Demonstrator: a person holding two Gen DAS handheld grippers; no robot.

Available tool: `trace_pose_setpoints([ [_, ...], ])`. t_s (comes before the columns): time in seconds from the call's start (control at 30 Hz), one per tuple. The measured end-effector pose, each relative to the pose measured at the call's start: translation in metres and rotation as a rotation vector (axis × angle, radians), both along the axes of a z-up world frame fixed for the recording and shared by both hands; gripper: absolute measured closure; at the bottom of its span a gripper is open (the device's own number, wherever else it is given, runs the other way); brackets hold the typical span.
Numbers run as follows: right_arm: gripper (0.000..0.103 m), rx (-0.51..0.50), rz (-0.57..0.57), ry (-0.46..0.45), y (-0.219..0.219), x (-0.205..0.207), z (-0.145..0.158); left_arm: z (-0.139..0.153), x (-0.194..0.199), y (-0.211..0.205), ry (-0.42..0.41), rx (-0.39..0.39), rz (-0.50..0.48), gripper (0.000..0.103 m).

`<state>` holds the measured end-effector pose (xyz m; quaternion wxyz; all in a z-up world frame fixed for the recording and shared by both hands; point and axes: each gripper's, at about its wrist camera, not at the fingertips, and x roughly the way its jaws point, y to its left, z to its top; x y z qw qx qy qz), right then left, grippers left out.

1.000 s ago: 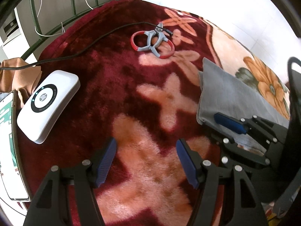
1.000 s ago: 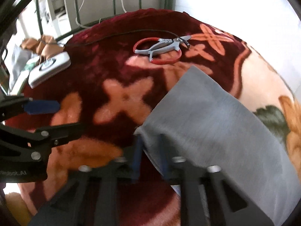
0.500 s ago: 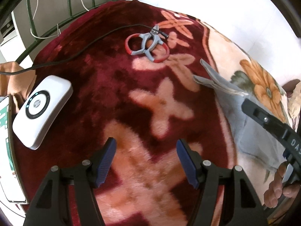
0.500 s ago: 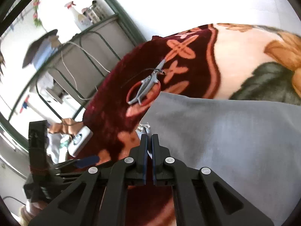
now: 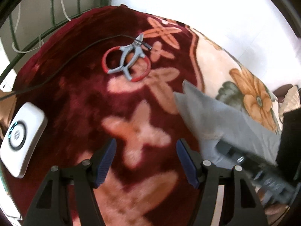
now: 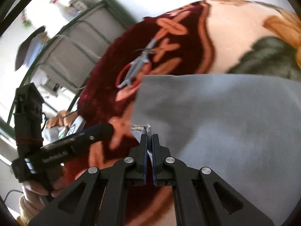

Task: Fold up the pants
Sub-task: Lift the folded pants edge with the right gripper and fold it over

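One pair of grey pants (image 6: 216, 116) lies on a maroon floral blanket (image 5: 79, 101), and the right gripper (image 6: 149, 143) is clenched on the cloth's near edge, its two fingers pressed almost together with a sliver of fabric and a frayed white thread showing just above the tips. In the right wrist view the pants fill the frame from 12 round to 4 o'clock.

The left gripper (image 5: 146, 162) is released, its two blue pads (image 5: 105, 162) spread wide with only blanket between them. In its view the pants (image 5: 222, 124) sit at about 3 o'clock, draped over the right gripper (image 5: 244, 156); motion blur there makes the exact grip point hard to read.

One pair of pliers (image 5: 129, 62) with red-and-grey handles rests at 12 o'clock on the blanket, and one black cable (image 5: 56, 73) runs from its head toward 9 o'clock. One white box (image 5: 20, 139) with a black ring lies at 9 o'clock.

In the right wrist view the left gripper (image 6: 105, 130) appears at 8 o'clock, beside the pants' edge.
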<state>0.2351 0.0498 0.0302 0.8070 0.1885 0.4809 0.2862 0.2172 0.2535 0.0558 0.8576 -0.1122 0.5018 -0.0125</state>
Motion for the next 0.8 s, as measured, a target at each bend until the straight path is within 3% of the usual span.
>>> trace_pose_setpoints([
  [0.13, 0.098, 0.016, -0.129, -0.002, -0.025, -0.005, -0.006, 0.001, 0.021, -0.008, -0.006, 0.002, -0.019, 0.033],
  [0.27, 0.098, 0.007, -0.147, 0.000, -0.040, -0.012, -0.009, -0.001, 0.042, -0.016, -0.012, -0.024, -0.040, 0.033],
  [0.37, 0.098, -0.026, -0.134, -0.005, -0.039, -0.012, -0.013, -0.006, 0.057, -0.021, -0.004, -0.075, -0.050, 0.033],
  [0.6, 0.098, 0.040, -0.103, 0.011, -0.025, -0.014, -0.025, -0.003, 0.062, -0.027, -0.019, -0.241, -0.063, 0.033],
  [0.7, 0.097, 0.061, -0.055, -0.005, -0.013, -0.016, -0.018, 0.000, 0.066, -0.037, -0.019, -0.224, -0.097, 0.032],
  [0.8, 0.082, -0.023, -0.006, -0.047, -0.002, -0.024, -0.006, -0.007, 0.074, -0.050, 0.015, -0.133, -0.108, 0.032],
])
